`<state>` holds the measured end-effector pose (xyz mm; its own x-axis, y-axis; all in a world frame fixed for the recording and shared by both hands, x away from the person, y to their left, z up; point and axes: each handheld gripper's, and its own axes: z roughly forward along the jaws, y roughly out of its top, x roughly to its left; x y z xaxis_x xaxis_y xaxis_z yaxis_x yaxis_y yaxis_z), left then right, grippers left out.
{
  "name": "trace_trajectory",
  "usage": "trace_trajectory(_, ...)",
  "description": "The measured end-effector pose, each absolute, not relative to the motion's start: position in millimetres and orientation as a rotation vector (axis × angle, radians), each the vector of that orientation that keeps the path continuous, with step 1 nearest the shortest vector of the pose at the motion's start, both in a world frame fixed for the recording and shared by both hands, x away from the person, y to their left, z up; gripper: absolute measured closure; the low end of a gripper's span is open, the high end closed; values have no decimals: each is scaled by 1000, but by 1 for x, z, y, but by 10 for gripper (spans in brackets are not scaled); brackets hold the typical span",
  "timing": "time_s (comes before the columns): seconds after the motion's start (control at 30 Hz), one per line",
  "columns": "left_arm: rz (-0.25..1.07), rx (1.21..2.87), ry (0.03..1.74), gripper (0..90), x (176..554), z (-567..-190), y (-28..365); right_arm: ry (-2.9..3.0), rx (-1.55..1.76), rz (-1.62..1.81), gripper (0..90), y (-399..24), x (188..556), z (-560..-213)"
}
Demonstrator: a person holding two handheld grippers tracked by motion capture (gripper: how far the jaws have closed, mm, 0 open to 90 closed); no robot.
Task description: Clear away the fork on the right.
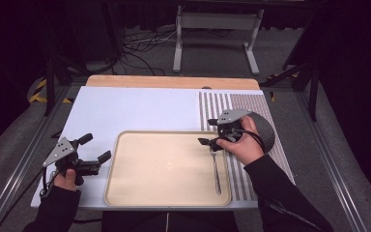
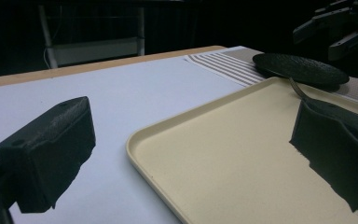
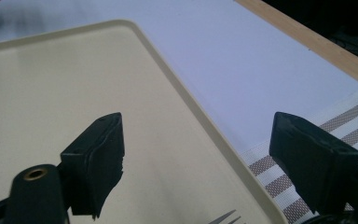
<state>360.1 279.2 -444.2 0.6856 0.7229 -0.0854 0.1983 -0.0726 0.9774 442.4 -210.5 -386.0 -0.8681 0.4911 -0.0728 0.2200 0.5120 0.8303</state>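
Note:
A beige tray lies at the near middle of the table. A metal fork rests along its right side, tines toward the far edge. My right gripper hangs open just above the fork's tines, nothing between its jaws; in the right gripper view the gripper straddles the tray rim, the fork tips at the bottom edge. A dark round plate sits on the striped placemat behind that hand. My left gripper is open and empty left of the tray.
A white mat covers most of the table; a striped placemat lies on its right. The wooden table edge runs along the back. In the left gripper view, the plate and fork lie past the tray.

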Motion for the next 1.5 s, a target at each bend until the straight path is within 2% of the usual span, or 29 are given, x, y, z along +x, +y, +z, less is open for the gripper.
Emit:
trace_trajectory(0.53,503,1616,770,3,360,-445,279,2313,717,1440,175,-258,420,-380)
trace_trajectory(0.93,507,1615,769,4,360,-445,278,2162,743,1566,133,-294,403,-393)
trace_trajectory(1.5,510,1620,762,4,360,-445,278,2042,778,1663,109,-324,386,-413)
